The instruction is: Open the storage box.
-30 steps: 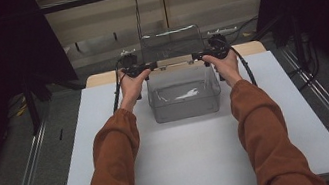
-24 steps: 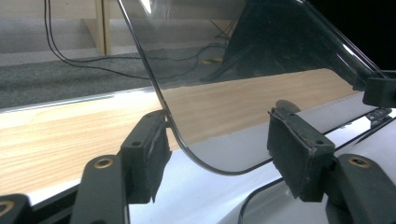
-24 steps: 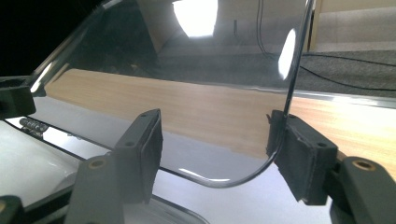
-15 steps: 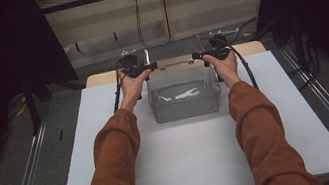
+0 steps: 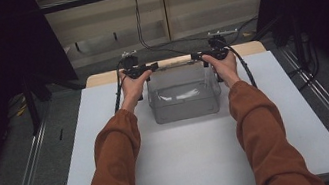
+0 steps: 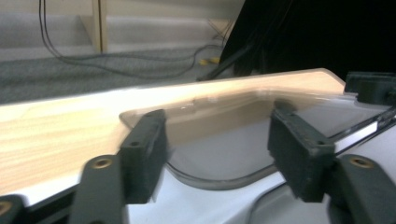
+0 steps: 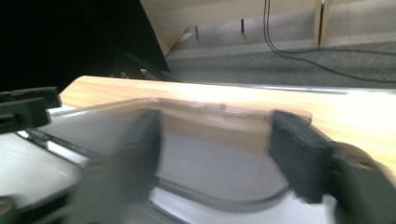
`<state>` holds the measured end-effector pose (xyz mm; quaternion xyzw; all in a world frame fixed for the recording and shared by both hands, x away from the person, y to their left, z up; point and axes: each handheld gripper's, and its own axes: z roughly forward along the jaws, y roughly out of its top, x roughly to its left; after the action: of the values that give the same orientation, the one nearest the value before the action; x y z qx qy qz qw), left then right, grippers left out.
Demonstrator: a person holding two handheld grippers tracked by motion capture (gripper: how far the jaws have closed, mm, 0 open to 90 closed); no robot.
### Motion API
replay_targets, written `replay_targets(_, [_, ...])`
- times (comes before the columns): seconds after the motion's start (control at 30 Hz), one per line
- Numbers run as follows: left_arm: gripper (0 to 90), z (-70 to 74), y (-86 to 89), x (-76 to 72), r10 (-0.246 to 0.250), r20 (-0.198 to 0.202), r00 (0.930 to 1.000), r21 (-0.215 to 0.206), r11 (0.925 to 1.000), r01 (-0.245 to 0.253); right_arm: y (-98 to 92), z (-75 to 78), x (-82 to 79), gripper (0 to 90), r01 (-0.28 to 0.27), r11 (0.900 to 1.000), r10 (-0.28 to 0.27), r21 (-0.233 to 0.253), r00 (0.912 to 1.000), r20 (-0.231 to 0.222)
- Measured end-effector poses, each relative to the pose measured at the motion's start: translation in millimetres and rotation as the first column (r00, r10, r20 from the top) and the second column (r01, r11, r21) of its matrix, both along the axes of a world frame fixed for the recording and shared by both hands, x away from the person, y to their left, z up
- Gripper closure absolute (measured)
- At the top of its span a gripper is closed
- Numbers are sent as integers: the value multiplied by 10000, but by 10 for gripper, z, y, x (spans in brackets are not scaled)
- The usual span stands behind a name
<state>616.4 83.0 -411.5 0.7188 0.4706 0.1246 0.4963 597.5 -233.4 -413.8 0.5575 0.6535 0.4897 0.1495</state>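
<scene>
Left gripper (image 5: 148, 68): jaws wide, straddling the far-left corner of the clear plastic bin (image 5: 184, 100), not clamped. Right gripper (image 5: 199, 56): jaws wide at the bin's far-right corner. Bin sits on the white table (image 5: 189, 164), near its far wooden edge (image 6: 56, 135).

White-topped bench (image 5: 199, 162) with a pale wooden far edge, clear plastic bin (image 5: 184, 100) resting on it, between left claw (image 5: 144, 68) and right claw (image 5: 201, 56)

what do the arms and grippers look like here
Both arms wear rust-orange long sleeves. The left gripper and right gripper are black, each trailing a black cable. Up close, the fingers are blocky matte-black pads with small holes, on arms with brass-coloured rivets.
</scene>
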Motion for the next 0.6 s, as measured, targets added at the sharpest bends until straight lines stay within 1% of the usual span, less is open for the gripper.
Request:
replay_targets(0.07, [375, -9, -4, 2, 80, -63, 9999, -115, 9999, -80, 52, 28, -15, 308, 343, 9957, -315, -862, 9990, 329])
replay_targets(0.13, [354, -7, 1, -1, 118, -30, 9999, -42, 9999, -118, 19, 14, -8, 280, 289, 9981, -280, -543, 9994, 179])
replay_targets(0.2, [332, -12, 5, 7, 110, 40, 9999, 13, 9999, -110, -16, 11, -18, 252, 503, 9971, -492, -571, 9986, 202])
replay_targets(0.23, [315, -16, 9, 16, 131, 29, 9999, 4, 9999, -131, -24, 11, -20, 237, 430, 9978, -421, -510, 9989, 200])
replay_targets(0.27, [292, -19, 14, 20, 187, -42, 9998, -2, 9998, -187, -26, 21, -27, 220, 361, 9977, -350, -580, 9992, 208])
replay_targets(0.3, [279, -25, 16, 22, 223, -13, 9998, -50, 9997, -223, -25, 33, -38, 210, 402, 9969, -383, -684, 9989, 287])
replay_targets(0.33, [273, -30, 18, 20, 247, 69, 9997, -113, 9996, -246, -31, 43, -47, 210, 371, 9969, -345, -687, 9986, 392])
replay_targets(0.37, [258, -29, 14, 17, 299, 117, 9995, -124, 9995, -298, -34, 50, -55, 205, 275, 9972, -249, -692, 9989, 387])
replay_targets(0.43, [225, -16, 10, 12, 330, 394, 9987, 82, 9994, -334, -31, 62, -72, 195, 241, 9955, -201, -917, 9988, 439])
replay_targets(0.47, [219, -8, 12, 8, 251, 550, 9982, 106, 9996, -257, -27, 66, -81, 196, 213, 9956, -167, -908, 9985, 514])
replay_targets(0.53, [171, 3, 27, 5, 100, 608, 9981, 136, 9998, -109, -22, 74, -111, 190, 201, 9953, -128, -951, 9969, 771])
replay_targets(0.6, [154, 10, 51, -2, 100, 673, 9977, 252, 9996, -118, -17, 73, -136, 170, 272, 9933, -175, -1122, 9961, 865])
